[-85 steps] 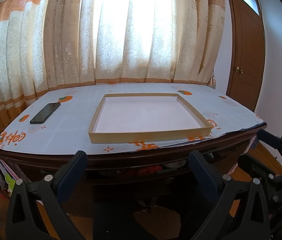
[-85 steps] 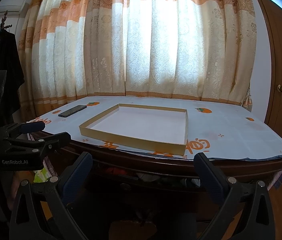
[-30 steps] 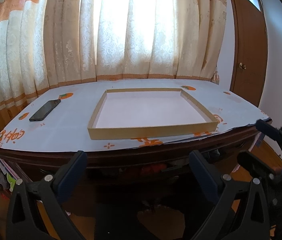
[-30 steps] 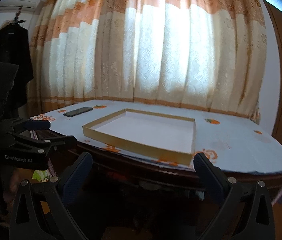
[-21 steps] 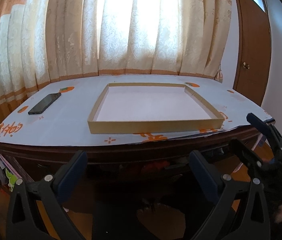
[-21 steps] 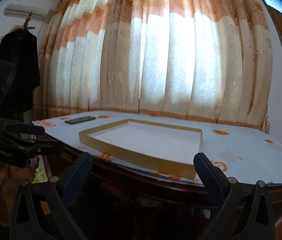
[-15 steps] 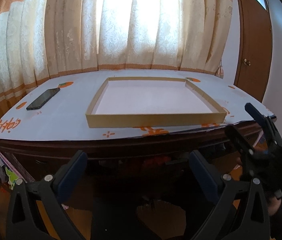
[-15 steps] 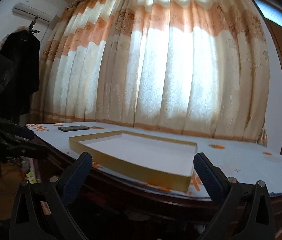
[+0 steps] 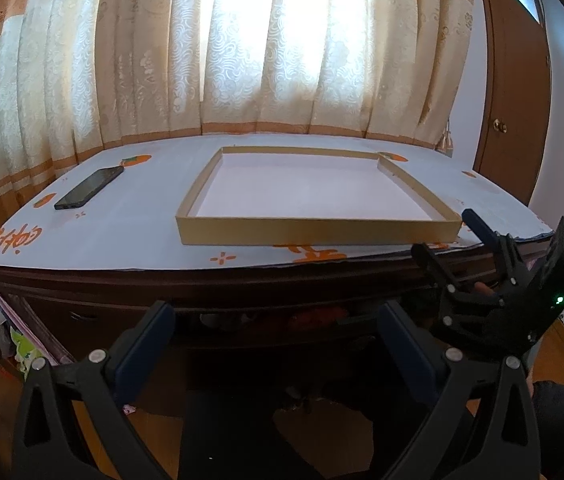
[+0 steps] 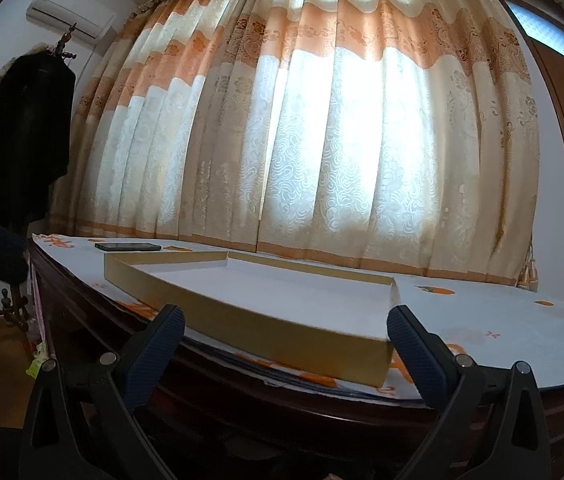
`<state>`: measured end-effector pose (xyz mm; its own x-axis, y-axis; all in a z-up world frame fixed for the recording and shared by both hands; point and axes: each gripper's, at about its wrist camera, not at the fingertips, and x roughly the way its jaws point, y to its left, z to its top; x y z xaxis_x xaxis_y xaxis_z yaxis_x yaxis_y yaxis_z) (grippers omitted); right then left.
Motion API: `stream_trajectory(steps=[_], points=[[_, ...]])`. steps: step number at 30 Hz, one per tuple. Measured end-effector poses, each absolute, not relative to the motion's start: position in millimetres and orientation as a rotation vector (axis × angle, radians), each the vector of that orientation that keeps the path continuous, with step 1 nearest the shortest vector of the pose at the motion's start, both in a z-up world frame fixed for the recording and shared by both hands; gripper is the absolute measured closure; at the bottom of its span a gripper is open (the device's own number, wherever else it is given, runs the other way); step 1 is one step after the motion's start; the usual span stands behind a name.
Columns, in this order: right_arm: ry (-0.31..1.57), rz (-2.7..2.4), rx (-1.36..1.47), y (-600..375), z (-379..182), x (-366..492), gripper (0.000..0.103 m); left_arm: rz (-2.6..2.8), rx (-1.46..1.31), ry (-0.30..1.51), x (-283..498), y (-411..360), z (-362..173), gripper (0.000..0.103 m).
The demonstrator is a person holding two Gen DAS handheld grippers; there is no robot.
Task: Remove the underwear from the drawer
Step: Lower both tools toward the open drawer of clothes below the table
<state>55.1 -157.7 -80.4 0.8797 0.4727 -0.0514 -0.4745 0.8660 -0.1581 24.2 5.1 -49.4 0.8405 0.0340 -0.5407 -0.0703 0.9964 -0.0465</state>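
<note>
Two hand-held grippers approach a dark wooden table whose drawer holds the underwear.

The left gripper, fingers spread and empty, points at the shadowed drawer under the tabletop edge, where reddish and pale cloth, probably the underwear, shows dimly. The right gripper, also spread and empty, sits close to the table edge, just below a shallow cardboard tray. A phone lies well apart. Risks, judged: the raised right gripper could knock the tray, and in the gloom the fingers could pinch the wrong cloth.
</note>
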Motion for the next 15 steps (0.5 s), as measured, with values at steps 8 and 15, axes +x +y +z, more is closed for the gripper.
stream_trajectory(steps=[8,15], points=[[-0.049,0.484,-0.218,-155.0,-90.9,53.3,0.001,0.054,-0.068,0.590,26.9,4.1,-53.0,0.000],[-0.085,0.461,-0.265,-150.6,-96.8,52.6,0.001,0.059,-0.077,0.585,24.8,4.8,-53.4,0.000]])
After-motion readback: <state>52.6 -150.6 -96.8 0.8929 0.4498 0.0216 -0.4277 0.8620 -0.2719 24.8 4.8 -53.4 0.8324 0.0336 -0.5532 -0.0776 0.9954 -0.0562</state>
